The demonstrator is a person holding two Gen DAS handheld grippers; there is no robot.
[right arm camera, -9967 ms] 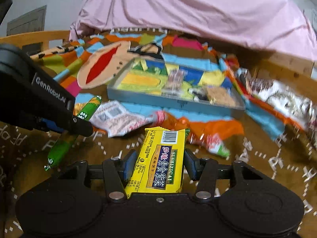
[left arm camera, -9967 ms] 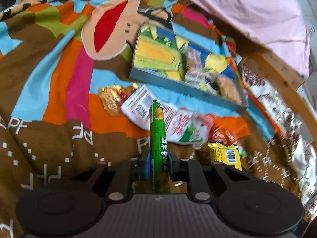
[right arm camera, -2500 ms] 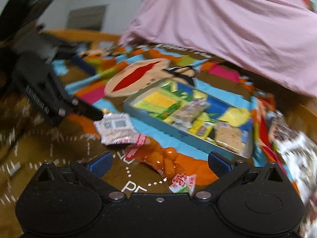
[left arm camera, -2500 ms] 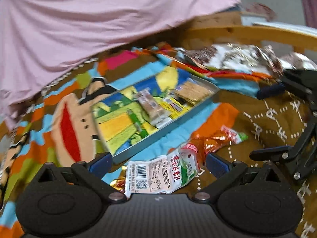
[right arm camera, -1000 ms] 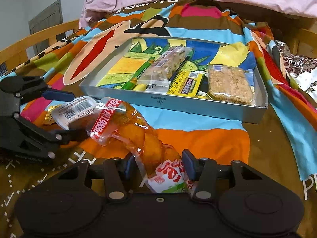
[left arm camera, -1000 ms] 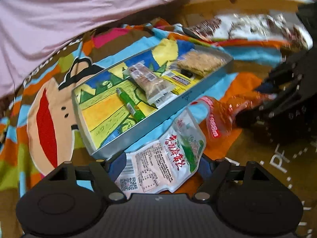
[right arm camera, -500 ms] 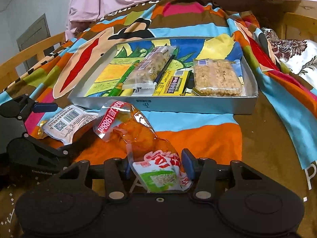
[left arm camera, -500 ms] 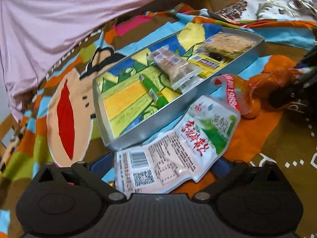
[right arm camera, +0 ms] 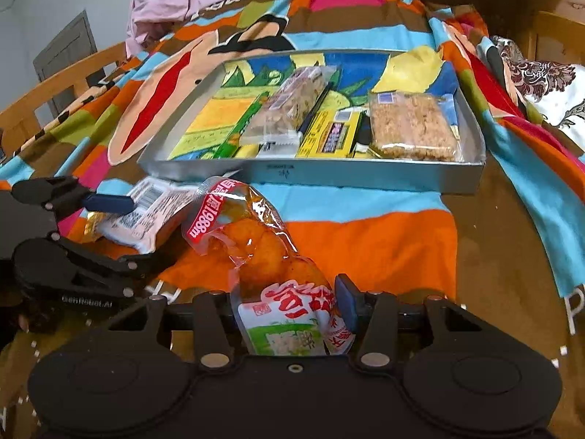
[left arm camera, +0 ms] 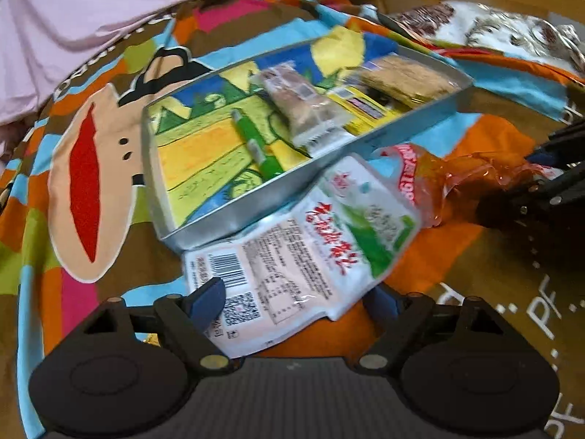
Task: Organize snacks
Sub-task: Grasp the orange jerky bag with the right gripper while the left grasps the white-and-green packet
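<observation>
The left wrist view alone shows the printed face of the flat white plastic snack packet with red lettering, green artwork and barcodes (left arm camera: 303, 256), lying across the near wall of the shallow grey metal tray with a painted yellow, green and blue floor (left arm camera: 256, 205). The right wrist view alone shows a grey wall, a door and a wooden bed rail (right arm camera: 65, 77) at the left, and the tray's contents clearly: a green sausage stick (right arm camera: 237, 133), a clear-wrapped nut bar (right arm camera: 289, 104), a yellow packet (right arm camera: 334, 133) and a clear-wrapped crispy brown square (right arm camera: 413, 128).

The left gripper (left arm camera: 296, 300) has its jaws wide apart and closing, the white packet lying between its blue fingers (left arm camera: 206, 298); whether the pads press it I cannot tell. The right gripper (right arm camera: 289, 303) pinches the green-and-red end of the clear orange bag of round fried snacks (right arm camera: 270, 252), whose far end reaches toward the tray wall.

Both grippers tilt down toward the colourful cartoon-print blanket (right arm camera: 365, 241), the left one at the left of the right view.
</observation>
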